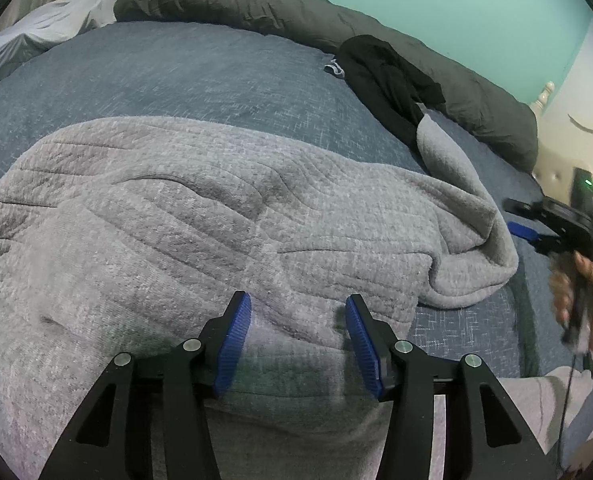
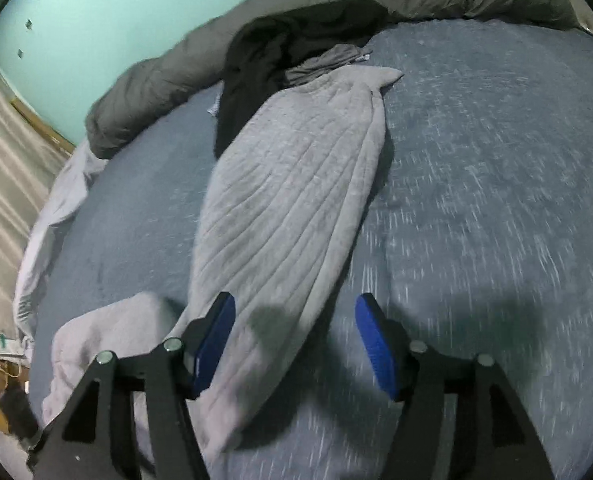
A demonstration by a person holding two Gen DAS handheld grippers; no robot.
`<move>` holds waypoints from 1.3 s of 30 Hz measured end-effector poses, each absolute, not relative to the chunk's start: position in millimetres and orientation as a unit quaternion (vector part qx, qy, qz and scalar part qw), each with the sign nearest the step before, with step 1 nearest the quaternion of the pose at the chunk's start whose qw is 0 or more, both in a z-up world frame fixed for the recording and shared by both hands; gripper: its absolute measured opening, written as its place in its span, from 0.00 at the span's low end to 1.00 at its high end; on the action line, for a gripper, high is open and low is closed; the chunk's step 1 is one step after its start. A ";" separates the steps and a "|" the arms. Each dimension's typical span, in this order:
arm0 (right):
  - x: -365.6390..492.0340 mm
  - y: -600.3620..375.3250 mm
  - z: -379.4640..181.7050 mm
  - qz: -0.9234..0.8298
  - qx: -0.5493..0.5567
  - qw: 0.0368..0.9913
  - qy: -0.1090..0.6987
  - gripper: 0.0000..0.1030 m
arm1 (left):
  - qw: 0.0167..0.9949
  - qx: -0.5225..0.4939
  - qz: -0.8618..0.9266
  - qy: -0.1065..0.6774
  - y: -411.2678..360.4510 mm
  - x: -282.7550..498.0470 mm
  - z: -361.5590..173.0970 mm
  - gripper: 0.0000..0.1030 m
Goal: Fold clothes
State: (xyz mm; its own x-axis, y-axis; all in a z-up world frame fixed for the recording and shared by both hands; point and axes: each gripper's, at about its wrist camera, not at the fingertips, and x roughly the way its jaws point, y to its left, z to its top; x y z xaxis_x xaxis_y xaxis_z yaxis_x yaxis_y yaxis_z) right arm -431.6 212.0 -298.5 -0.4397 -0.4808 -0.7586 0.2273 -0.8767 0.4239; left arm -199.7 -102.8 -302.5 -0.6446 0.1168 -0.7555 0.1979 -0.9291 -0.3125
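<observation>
Garment: grey quilted garment (image 1: 200,216) spread across the blue bed (image 1: 176,76), filling centre frame.
Left tool (image 1: 298,340): fingers apart, empty, low centre over the cloth.
Right tool (image 2: 295,344): fingers apart, empty, over the garment's near end.
Doing it well: probably pinch one layer at an edge, keep both tools level.
Upper frame: black clothes (image 1: 388,76).
</observation>
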 end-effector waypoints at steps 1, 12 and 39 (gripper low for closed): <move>-438.7 210.7 -302.0 -0.838 0.486 0.209 -0.132 0.62 | 0.023 0.421 -0.888 0.186 -102.5 -199.9 -302.9 0.52; -494.4 209.7 -313.4 -0.852 0.480 0.166 -0.129 0.62 | 0.021 0.424 -0.889 0.172 -100.6 -201.4 -305.9 0.52; -405.3 241.1 -258.0 -0.870 0.431 0.223 -0.091 0.10 | 0.020 0.426 -0.888 0.173 -102.0 -203.6 -307.2 0.52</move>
